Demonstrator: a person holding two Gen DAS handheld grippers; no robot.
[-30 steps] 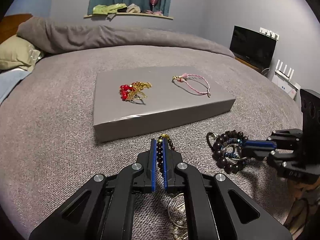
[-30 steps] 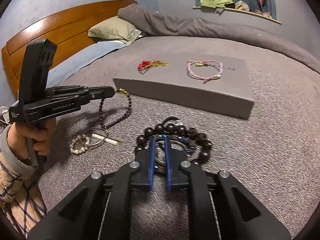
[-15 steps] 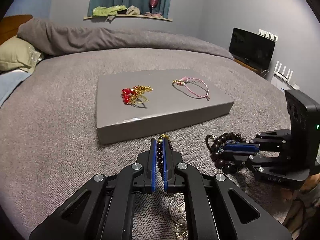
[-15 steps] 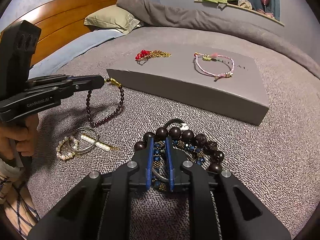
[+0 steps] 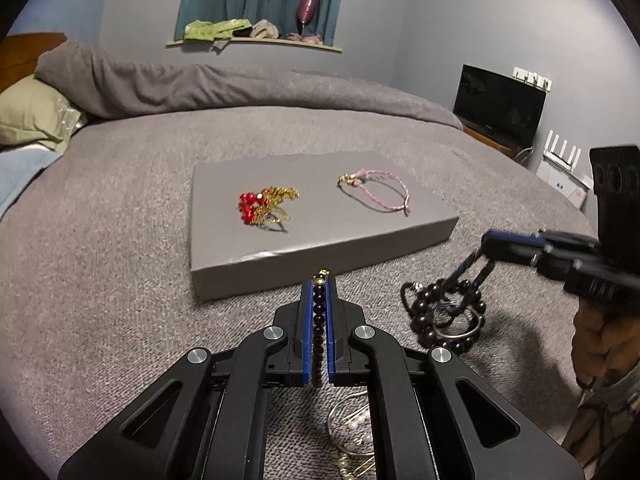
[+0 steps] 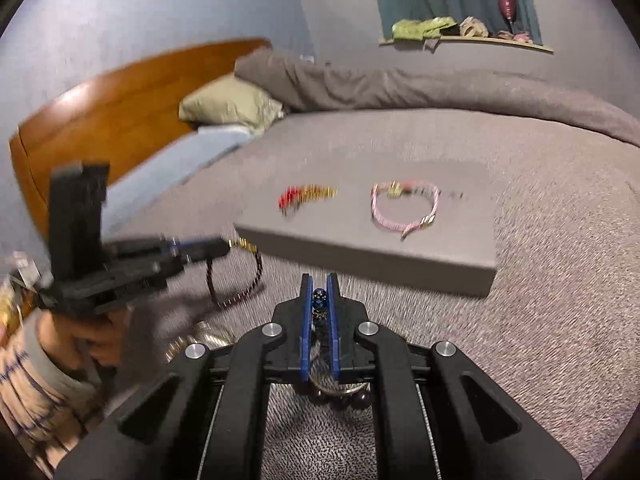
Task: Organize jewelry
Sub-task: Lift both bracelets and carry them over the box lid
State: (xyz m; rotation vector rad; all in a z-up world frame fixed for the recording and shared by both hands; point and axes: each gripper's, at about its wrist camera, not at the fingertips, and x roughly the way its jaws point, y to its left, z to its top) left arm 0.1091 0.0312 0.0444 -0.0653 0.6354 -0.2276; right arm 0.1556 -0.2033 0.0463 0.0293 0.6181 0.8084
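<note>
The left gripper [image 5: 319, 280] is pinched nearly closed on a thin strand of dark beads [image 5: 319, 312] with a gold clasp at the tip; the strand's loop [image 6: 236, 280] hangs below it. The right gripper [image 6: 320, 286] is clamped on a blue beaded strand [image 6: 319, 306], lifting a tangled cluster of big dark-bead bracelets and a metal ring [image 5: 444, 316]. These will likely handle light, limp and swingy, snagging easily; grip on the strand, not round beads. At 12 o'clock lies a flat grey box [image 5: 224, 272] carrying a red-and-gold piece [image 5: 264, 204] and a pink cord bracelet [image 5: 380, 192]. Pearl bangles [image 5: 352, 432] rest at 6 o'clock on the grey knit bedspread [image 5: 100, 260]. Beyond: pillow [image 5: 32, 120], windowsill, television [image 5: 500, 104].
</note>
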